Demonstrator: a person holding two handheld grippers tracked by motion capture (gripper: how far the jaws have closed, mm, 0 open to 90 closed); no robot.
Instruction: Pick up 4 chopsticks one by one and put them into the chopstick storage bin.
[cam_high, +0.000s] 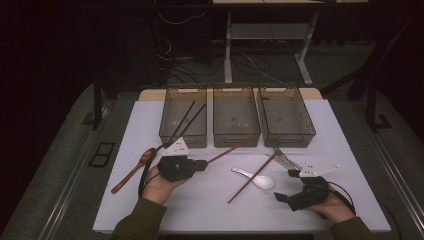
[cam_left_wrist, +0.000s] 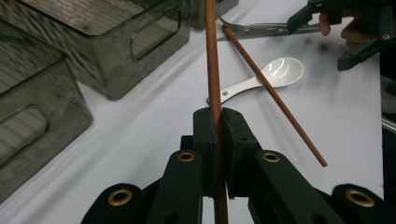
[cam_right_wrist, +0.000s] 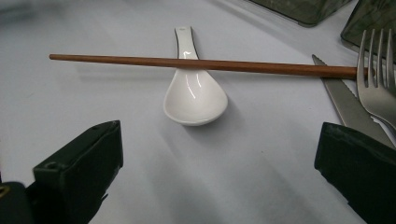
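Brown wood runs straight between the pads of my left gripper (cam_left_wrist: 218, 116): the jaws are clamped tight on a chopstick (cam_left_wrist: 213, 60), which sticks out from the tips towards two o'clock in the high view, its far end near the front wall of the middle bin (cam_high: 236, 139). My left hand (cam_high: 159, 186) sits at about seven o'clock on the white table (cam_high: 150, 200).

My right gripper (cam_right_wrist: 217, 154) has its jaws spread wide with nothing between them, at about four o'clock on the table. Ahead of it a second chopstick (cam_right_wrist: 140, 61) lies across the handle of a white ceramic spoon (cam_right_wrist: 194, 95), one end against a fork (cam_right_wrist: 378, 84) and a knife (cam_right_wrist: 348, 105).

Two more chopsticks (cam_high: 187, 117) lean in the left bin (cam_high: 167, 135). A wooden spoon (cam_high: 131, 172) lies at nine o'clock, beyond my left hand.
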